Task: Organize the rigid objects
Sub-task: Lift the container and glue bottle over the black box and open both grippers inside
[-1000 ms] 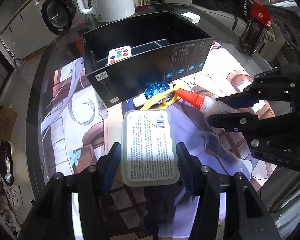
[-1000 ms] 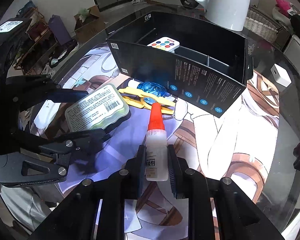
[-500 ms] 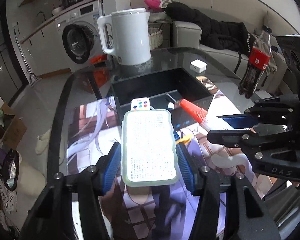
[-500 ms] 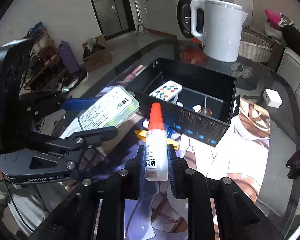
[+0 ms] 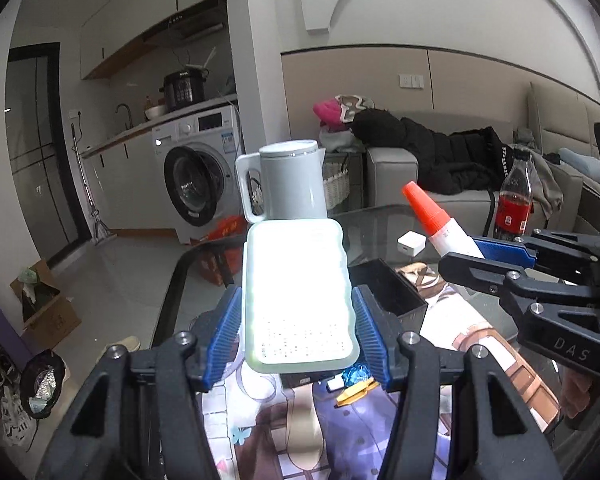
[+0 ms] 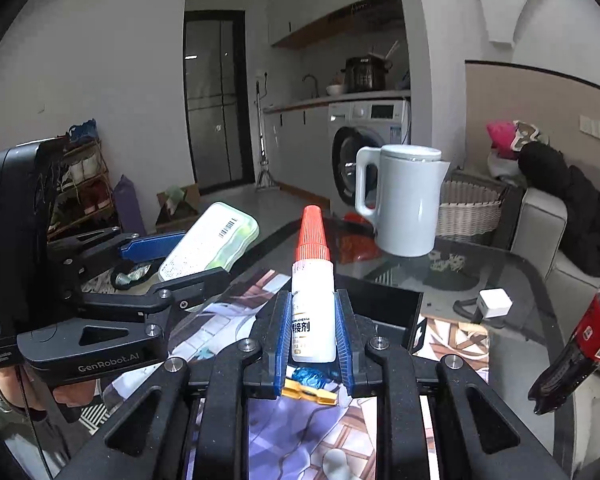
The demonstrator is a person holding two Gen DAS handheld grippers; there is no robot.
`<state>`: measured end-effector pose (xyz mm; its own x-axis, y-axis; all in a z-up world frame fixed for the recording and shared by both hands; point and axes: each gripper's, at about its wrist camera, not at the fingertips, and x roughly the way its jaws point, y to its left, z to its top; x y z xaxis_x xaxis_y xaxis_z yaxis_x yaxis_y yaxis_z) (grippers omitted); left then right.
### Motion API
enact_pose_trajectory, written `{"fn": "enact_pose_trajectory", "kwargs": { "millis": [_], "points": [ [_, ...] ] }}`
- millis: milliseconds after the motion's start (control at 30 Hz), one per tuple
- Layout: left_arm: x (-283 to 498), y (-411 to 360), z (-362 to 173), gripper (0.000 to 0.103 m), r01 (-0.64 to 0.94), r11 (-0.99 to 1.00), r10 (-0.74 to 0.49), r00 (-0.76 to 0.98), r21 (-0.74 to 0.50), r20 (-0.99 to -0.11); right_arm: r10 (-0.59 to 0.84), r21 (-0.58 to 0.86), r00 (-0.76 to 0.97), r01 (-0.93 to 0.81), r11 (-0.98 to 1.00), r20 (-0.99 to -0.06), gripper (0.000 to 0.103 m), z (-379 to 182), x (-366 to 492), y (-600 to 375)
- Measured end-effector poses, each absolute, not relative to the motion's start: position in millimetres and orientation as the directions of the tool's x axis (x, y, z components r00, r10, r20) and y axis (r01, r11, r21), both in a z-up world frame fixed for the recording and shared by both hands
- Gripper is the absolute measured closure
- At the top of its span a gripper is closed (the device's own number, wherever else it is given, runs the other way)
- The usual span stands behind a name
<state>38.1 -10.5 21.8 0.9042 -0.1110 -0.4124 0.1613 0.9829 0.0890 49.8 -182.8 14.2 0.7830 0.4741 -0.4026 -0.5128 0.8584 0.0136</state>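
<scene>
Bench point(image 6: 512, 276) of dark glass, partly covered by a printed illustrated mat point(image 5: 472, 336), carrying a black divided box point(image 5: 392, 292), a white kettle point(image 6: 408, 200), a small white cube point(image 6: 494, 303) and a cola bottle point(image 5: 516, 200). Left tool point(image 5: 298, 330): blue pads clamped on the two long sides of a pale green flat case point(image 5: 298, 300), held clear above the bench and over the box; the case face is glare-washed in the left wrist view, whereas the right wrist view shows its barcode label. Right tool point(image 6: 313, 340): pads closed on the white body of a glue bottle point(image 6: 313, 304), its red cone cap uppermost, also held clear of the bench. Only the right wrist view shows the printed characters on the bottle. A yellow clip point(image 6: 310, 394) and a blue object point(image 6: 310, 376) lie on the mat, beside the box. Room beyond: washing machine point(image 5: 196, 176), grey sofa point(image 5: 472, 200) with dark clothing, wicker basket point(image 6: 468, 208).
</scene>
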Motion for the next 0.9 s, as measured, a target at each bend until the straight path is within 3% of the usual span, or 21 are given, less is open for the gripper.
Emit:
{"fn": "enact_pose_trajectory", "kwargs": {
  "millis": [200, 567, 900],
  "points": [
    [24.3, -7.3, 29.7, 0.048, 0.144, 0.984, -0.102, 0.940, 0.109, -0.324, 0.425, -0.036, 0.864, -0.450, 0.892, -0.271, 0.083, 27.0, 25.2, -183.5],
    [34.4, -11.6, 27.8, 0.048, 0.143, 0.987, -0.110, 0.938, 0.077, -0.328, 0.445, -0.019, 0.853, -0.467, 0.884, -0.275, 0.083, 29.0, 25.2, -181.9],
    [85.1, -14.1, 30.6, 0.048, 0.139, 0.990, -0.139, 0.925, -0.025, -0.353, 0.392, -0.028, 0.891, -0.409, 0.912, -0.230, 0.083, 42.3, 52.8, -173.3]
  ]
}}
